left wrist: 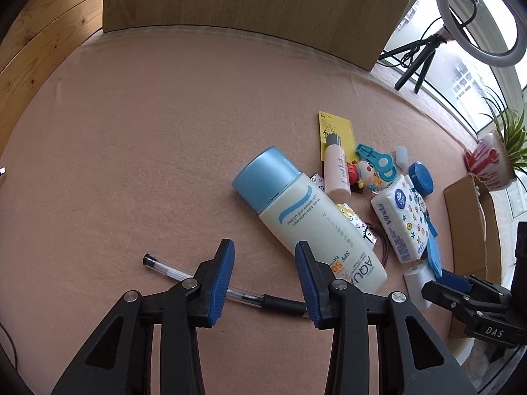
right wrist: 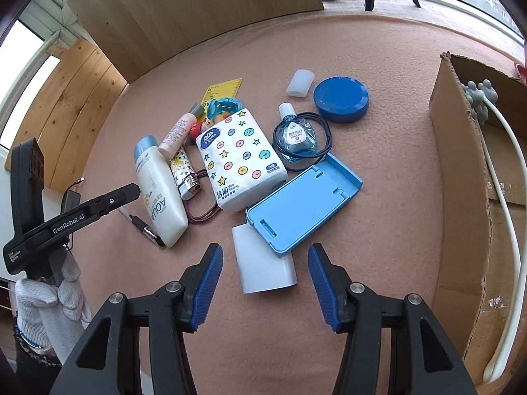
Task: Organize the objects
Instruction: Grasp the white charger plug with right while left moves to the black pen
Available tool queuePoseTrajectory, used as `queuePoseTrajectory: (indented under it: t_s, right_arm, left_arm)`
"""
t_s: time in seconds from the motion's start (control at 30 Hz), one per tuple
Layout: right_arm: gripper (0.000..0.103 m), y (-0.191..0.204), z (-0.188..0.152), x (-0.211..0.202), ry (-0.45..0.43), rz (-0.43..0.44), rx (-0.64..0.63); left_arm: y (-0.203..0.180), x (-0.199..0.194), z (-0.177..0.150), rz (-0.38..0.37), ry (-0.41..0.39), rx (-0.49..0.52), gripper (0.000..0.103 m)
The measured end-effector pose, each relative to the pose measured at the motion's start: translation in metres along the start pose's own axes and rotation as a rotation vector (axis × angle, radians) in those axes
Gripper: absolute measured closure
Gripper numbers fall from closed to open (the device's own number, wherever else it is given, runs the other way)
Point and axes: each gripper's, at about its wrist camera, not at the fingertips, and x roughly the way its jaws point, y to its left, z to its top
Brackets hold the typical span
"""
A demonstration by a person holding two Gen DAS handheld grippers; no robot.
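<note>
A pile of small objects lies on the pink felt table. My left gripper [left wrist: 265, 253] is open above a clear pen [left wrist: 210, 283], with the white sunscreen bottle with a blue cap [left wrist: 296, 210] just ahead to the right. My right gripper [right wrist: 265, 256] is open around a white charger block [right wrist: 263, 260], which lies under the edge of a blue plastic tray [right wrist: 303, 197]. The tissue pack [right wrist: 240, 154] sits in the middle of the pile; it also shows in the left wrist view [left wrist: 400, 217].
A cardboard box [right wrist: 461, 171] holding a white cable stands at the right. A blue round lid [right wrist: 341, 98], eye-drop bottle [right wrist: 294, 138], black cord, lighter [right wrist: 186, 174], pink tube [right wrist: 176, 135] and yellow card [right wrist: 220, 90] lie around. A wooden board stands behind; a potted plant [left wrist: 494, 158] at far right.
</note>
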Motion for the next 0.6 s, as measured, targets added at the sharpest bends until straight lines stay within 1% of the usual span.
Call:
queuePoseTrajectory:
  t_s: [0.17,0.27,0.33,0.4,0.57,0.6]
  right_arm:
    - [0.053,0.003,0.004,0.012,0.019,-0.012,-0.013]
    - [0.053,0.008,0.007,0.016,0.016,-0.027,-0.030]
    - [0.053,0.012,0.008,0.017,0.019,-0.034,-0.047]
    - [0.053,0.015,0.008,0.018,0.021,-0.043,-0.063]
    - [0.068,0.025,0.004,0.021,0.020,-0.089,-0.112]
    - [0.069,0.026,0.003,0.020,0.021,-0.089,-0.116]
  left_arm:
    - [-0.009,0.007,-0.006,0.001,0.028,0.043,0.063]
    - [-0.015,0.007,-0.013,0.006,0.023,0.072,0.063]
    - [-0.019,0.006,-0.017,0.000,0.028,0.090,0.065]
    - [-0.022,0.005,-0.022,0.000,0.032,0.110,0.069]
    - [-0.025,-0.002,-0.037,0.008,0.018,0.148,0.071]
    - [-0.024,-0.004,-0.039,0.006,0.014,0.147,0.071]
